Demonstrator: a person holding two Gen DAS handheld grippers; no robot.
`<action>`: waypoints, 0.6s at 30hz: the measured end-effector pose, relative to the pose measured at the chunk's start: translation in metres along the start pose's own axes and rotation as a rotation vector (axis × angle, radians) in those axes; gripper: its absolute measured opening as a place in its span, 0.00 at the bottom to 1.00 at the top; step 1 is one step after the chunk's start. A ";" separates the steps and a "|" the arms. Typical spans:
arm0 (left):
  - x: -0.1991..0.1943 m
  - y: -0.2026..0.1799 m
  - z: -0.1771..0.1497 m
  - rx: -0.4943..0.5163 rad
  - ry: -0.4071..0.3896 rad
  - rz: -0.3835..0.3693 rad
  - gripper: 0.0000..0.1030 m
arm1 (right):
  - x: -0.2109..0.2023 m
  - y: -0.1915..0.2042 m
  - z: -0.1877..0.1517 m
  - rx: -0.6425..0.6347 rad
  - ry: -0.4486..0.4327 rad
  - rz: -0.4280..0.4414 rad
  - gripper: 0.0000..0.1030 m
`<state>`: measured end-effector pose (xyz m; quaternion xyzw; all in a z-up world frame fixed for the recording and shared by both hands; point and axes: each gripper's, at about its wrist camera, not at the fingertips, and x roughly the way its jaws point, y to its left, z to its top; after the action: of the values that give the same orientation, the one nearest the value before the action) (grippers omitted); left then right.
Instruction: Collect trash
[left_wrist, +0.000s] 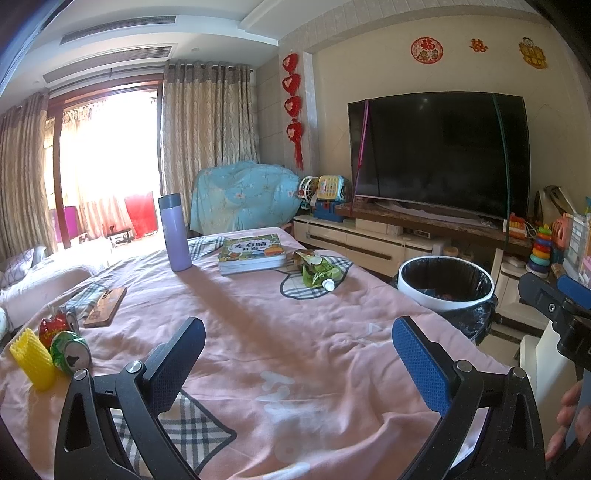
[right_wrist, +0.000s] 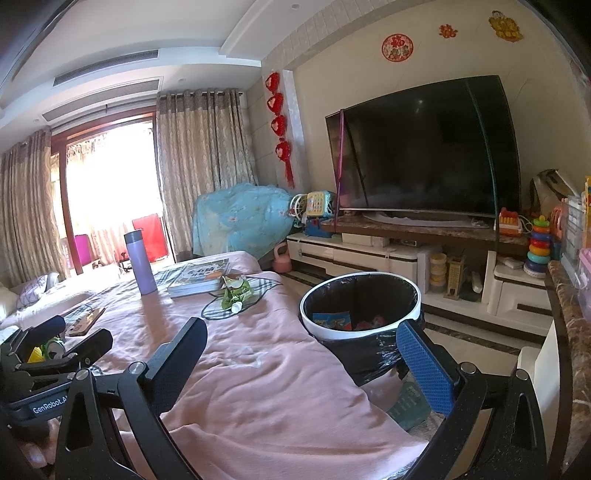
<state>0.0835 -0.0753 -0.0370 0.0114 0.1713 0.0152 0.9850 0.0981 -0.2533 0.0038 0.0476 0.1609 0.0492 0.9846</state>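
A white trash bin (left_wrist: 445, 282) (right_wrist: 360, 306) lined with a black bag stands on the floor just off the right edge of the pink-covered table (left_wrist: 258, 332) (right_wrist: 236, 369); some colourful trash lies inside. A crumpled green pouch (left_wrist: 317, 271) (right_wrist: 236, 291) lies by the books at the far side. At the near left lie a crushed green can (left_wrist: 70, 352) (right_wrist: 55, 349), a red crushed can (left_wrist: 55, 326) and a yellow foam net (left_wrist: 31, 360). My left gripper (left_wrist: 299, 358) (right_wrist: 74, 336) hovers open over the cloth, holding nothing. My right gripper (right_wrist: 303, 362) (left_wrist: 554, 291) is open and empty near the bin.
A purple flask (left_wrist: 175, 232) (right_wrist: 139, 262) and a stack of books (left_wrist: 253, 254) (right_wrist: 199, 277) stand at the far end, a wooden board (left_wrist: 105, 307) to the left. Behind the bin run a TV (left_wrist: 439, 155), a low cabinet and toys. A hand (left_wrist: 569, 417) shows at the right edge.
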 end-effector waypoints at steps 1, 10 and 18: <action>0.001 0.001 -0.001 0.000 -0.001 -0.001 0.99 | 0.000 -0.001 0.000 0.002 0.001 0.001 1.00; 0.005 0.003 -0.001 0.001 0.000 -0.002 0.99 | 0.005 0.000 -0.001 0.011 0.010 0.025 1.00; 0.022 0.008 0.000 -0.017 0.032 -0.007 0.99 | 0.021 0.003 -0.005 0.014 0.056 0.036 1.00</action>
<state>0.1039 -0.0669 -0.0441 0.0024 0.1871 0.0134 0.9823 0.1165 -0.2473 -0.0068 0.0559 0.1876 0.0674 0.9783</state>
